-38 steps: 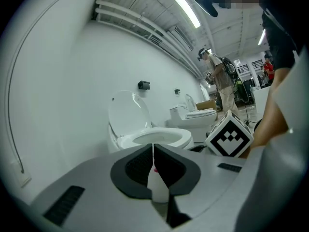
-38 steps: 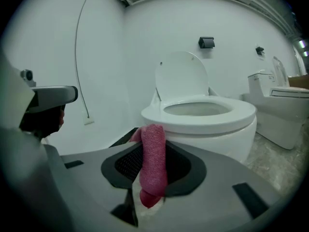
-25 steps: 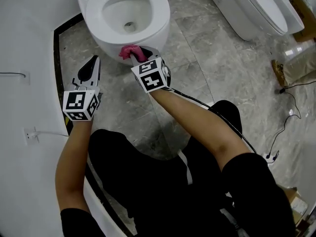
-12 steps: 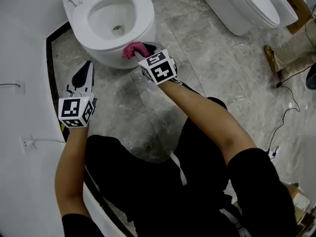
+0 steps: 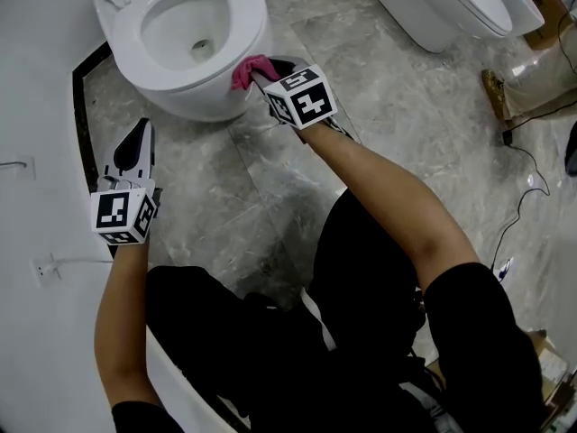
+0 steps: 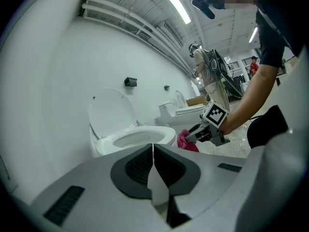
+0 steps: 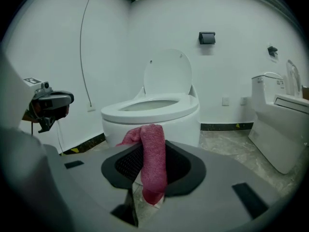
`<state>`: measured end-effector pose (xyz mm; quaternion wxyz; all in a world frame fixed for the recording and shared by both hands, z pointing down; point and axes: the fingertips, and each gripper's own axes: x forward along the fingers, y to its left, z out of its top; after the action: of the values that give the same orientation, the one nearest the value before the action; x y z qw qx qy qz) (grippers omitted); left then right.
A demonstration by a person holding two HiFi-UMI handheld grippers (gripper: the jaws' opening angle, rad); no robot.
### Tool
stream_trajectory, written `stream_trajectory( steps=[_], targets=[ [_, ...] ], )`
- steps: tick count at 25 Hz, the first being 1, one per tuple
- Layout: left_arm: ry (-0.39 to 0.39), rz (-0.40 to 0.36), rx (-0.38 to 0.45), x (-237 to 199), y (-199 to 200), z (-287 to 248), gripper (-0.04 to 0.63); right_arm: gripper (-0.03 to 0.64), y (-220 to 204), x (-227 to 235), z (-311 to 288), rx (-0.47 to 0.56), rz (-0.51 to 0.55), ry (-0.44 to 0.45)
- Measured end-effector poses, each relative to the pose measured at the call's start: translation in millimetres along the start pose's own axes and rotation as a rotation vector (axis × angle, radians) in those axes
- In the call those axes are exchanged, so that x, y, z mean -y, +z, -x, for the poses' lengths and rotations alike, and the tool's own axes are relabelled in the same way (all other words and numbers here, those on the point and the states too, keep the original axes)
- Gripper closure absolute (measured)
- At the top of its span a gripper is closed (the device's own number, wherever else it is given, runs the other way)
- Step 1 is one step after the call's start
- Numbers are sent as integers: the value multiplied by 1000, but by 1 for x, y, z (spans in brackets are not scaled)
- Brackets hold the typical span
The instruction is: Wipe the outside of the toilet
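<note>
Noted right claw (image 5: 265,72) clamped on pink cloth (image 5: 247,69); cloth pinched between its jaws, free end bunched ahead of the tips against toilet (image 5: 185,97) outer wall, front-right, just under the rim; noted left claw (image 5: 137,139) jaws together, nothing held, at toilet's front-left, apart from bowl.

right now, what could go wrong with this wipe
The cloth is pinched in one narrow fold by the right gripper, so it might slip out when dragged. It sits high on the toilet, just under the seat, and could ride over onto it.
</note>
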<state>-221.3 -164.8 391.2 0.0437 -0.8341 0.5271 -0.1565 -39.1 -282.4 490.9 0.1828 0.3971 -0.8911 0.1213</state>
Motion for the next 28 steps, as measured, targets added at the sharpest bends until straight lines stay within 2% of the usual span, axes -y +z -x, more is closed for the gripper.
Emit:
stream_trajectory(
  steps=[6,10,14,19,24,28],
  targets=[
    [3,55,-30,-1,-18,6,574,488,-2,22,-1,17,-80,-43],
    [2,55,-43,-3,-24,11,574,489,0,36,-7,-6,-4,-72],
    [-13,46,-46,-1,-23,12,574,495,3,70,-14,-29,-46,-152],
    [-36,31,-46,2,-23,12,574,501,13,106,-28,-54,15,-256],
    [-67,-29,-77,8,-34,5,574,502,14,135,-42,-25,-125,-308],
    [-36,84,-67,-6,-38,-2,574,499,17,149,-38,13,-205,-361]
  ],
)
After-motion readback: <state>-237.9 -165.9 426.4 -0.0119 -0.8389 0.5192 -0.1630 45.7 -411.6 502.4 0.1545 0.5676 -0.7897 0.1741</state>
